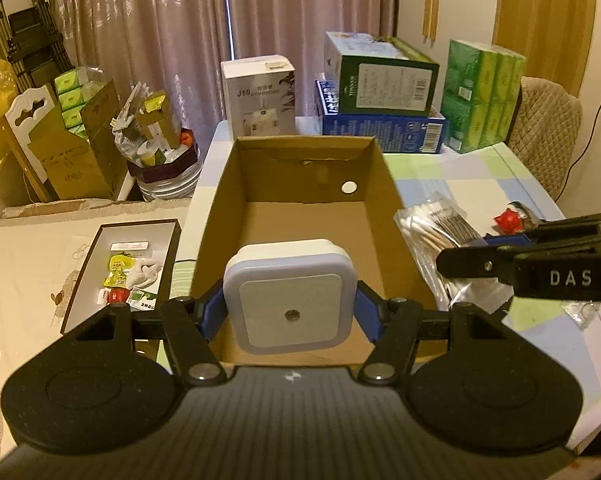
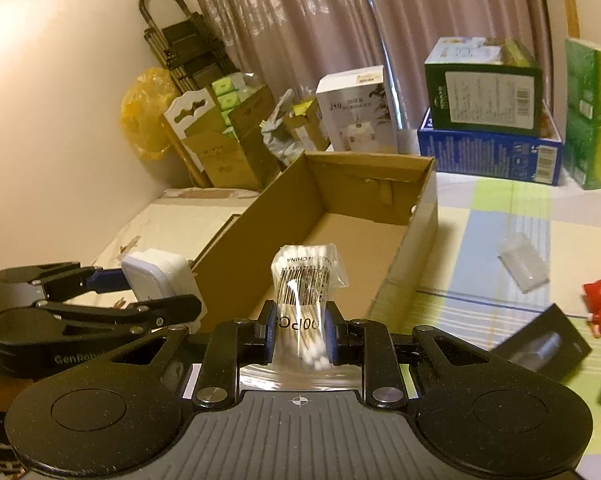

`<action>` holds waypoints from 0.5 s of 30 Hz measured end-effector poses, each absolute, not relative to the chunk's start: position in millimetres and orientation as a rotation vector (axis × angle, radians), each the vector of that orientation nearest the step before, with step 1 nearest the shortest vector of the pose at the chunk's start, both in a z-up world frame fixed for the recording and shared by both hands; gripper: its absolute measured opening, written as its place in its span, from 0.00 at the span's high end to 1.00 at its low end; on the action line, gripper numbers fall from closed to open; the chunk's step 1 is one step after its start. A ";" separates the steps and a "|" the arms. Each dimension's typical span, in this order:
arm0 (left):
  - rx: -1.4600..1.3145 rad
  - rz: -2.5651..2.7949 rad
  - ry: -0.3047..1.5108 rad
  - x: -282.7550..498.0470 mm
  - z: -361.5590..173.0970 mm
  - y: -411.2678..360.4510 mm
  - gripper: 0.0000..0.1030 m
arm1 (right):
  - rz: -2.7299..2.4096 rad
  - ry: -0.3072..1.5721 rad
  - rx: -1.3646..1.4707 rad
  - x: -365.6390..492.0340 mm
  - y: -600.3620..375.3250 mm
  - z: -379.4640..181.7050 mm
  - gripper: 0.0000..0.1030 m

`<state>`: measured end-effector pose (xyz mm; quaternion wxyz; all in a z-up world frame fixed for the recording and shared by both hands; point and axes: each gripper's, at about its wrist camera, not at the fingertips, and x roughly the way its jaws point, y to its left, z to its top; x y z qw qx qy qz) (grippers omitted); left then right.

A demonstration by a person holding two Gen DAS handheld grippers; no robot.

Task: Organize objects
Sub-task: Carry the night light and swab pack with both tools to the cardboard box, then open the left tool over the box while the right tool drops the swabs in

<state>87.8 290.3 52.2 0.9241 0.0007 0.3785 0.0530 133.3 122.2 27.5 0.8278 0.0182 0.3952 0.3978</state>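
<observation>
An open, empty cardboard box (image 1: 300,168) (image 2: 420,224) lies on the checked tablecloth. My left gripper (image 1: 290,312) (image 2: 148,292) is shut on a white square night light (image 1: 290,276) (image 2: 152,280), which hangs over the box's near end. The right gripper (image 2: 299,332) (image 1: 468,254) is shut on a clear bag of cotton swabs (image 2: 304,292) (image 1: 432,224). It holds the bag upright just off the box's near right side. The two grippers are close together, apart from each other.
Behind the box stand a white carton (image 1: 260,96), stacked green and blue cartons (image 1: 380,76) and green tissue packs (image 1: 484,92). On the cloth to the right lie a red toy (image 2: 600,304), a black case (image 2: 548,344) and a clear plastic piece (image 2: 522,268). To the left lies a shallow tray (image 1: 84,268) of small items.
</observation>
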 end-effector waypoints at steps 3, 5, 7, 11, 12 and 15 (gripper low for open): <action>-0.008 0.100 0.784 97.1 44.7 300.6 0.41 | 0.832 0.852 0.052 143.8 131.8 21.3 0.80; -0.016 0.087 0.775 102.8 40.2 306.0 0.40 | 0.826 0.861 0.062 150.7 136.1 17.5 0.80; -0.018 0.110 0.748 104.5 37.8 311.4 0.21 | 0.822 0.866 0.066 154.5 139.2 14.9 0.80; -0.034 0.133 0.740 103.0 37.2 320.4 0.22 | 0.823 0.870 0.066 156.1 143.6 11.4 0.80; -0.040 0.140 0.740 101.4 37.1 322.5 0.22 | 0.823 0.873 0.065 154.7 144.3 10.2 0.80; -0.049 0.156 0.734 93.6 38.1 326.6 0.21 | 0.826 0.880 0.066 154.9 146.8 4.7 0.80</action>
